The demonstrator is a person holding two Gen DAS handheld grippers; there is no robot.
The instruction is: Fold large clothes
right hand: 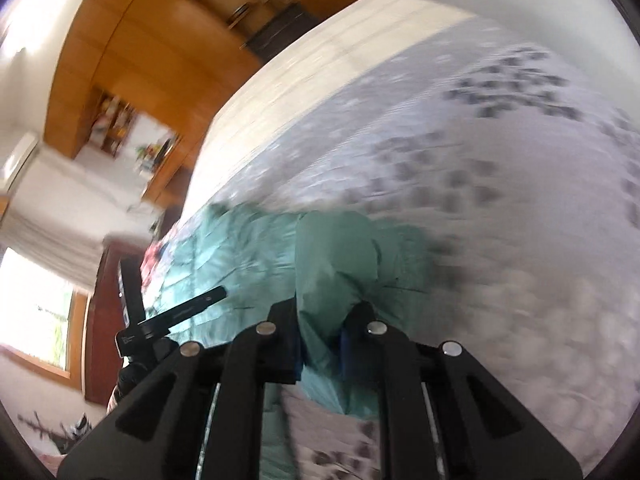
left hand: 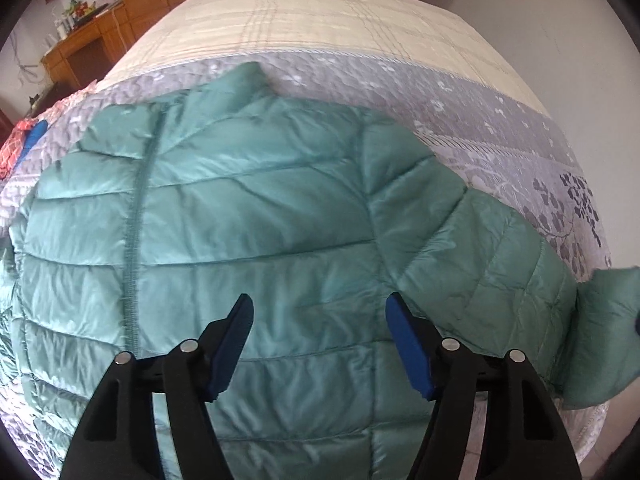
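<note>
On the bed, right tool pinches the jacket sleeve; left tool hangs open, empty. Carry the sleeve across smoothly.

Bed: cream plaid sheet at frame top, grey floral quilt over it. Green puffer jacket spread on quilt; red-patterned cloth at left edge.

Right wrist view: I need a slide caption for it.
Right claw shut on the green jacket's sleeve above the grey floral bedspread.
</note>
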